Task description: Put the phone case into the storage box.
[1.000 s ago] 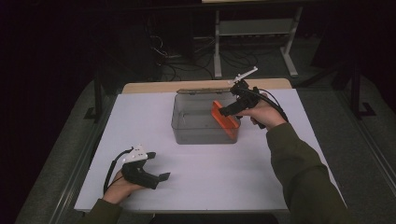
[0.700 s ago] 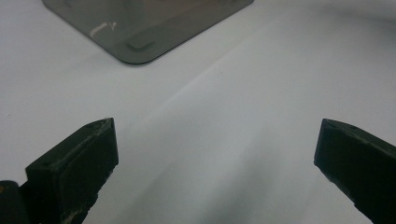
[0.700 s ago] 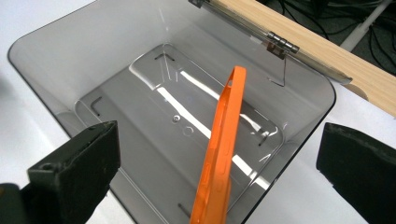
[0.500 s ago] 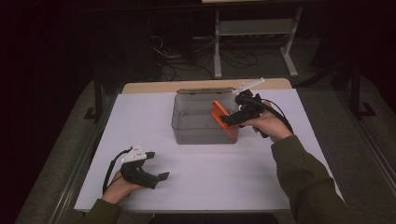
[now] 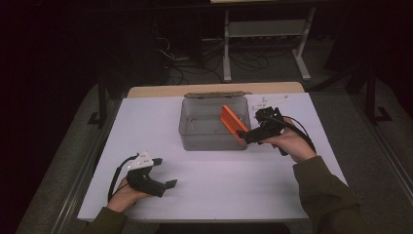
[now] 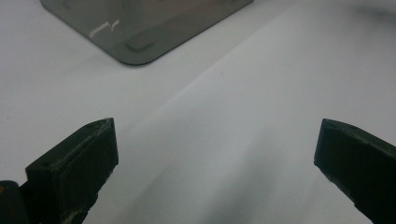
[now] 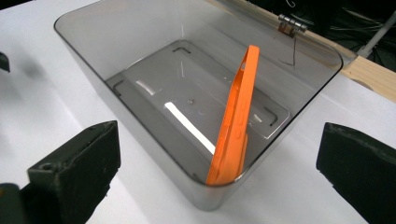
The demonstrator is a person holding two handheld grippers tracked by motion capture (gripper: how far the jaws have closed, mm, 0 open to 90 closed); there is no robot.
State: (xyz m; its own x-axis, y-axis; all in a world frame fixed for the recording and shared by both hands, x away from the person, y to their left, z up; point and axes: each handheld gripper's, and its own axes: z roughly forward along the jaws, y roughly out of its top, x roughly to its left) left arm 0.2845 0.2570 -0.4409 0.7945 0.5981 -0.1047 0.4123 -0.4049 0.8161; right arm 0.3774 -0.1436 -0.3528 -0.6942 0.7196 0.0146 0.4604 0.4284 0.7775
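Note:
A clear grey plastic box [image 5: 214, 145] stands on the white table, a little right of centre. An orange phone case [image 5: 233, 120] leans on its edge inside it, against the right wall. My right gripper [image 5: 245, 137] is open just outside the box's front right corner, apart from the case. In the right gripper view the box [image 7: 140, 140] and the case [image 7: 236, 121] lie between the spread fingers of the right gripper [image 7: 219, 140]. My left gripper [image 5: 170, 184] rests open at the front left, nothing in it. The left gripper [image 6: 215, 140] faces a corner of the box [image 6: 135, 42].
The box's lid [image 5: 214, 94] hangs open at the back on a hinge. Small white parts [image 5: 270, 101] lie behind the right hand. A wooden strip [image 5: 146, 91] runs along the table's far edge. Bare white tabletop lies between the two hands.
The right gripper has let go of the orange case and drawn back toward the person. The case now leans inside the box. The left gripper has stayed put.

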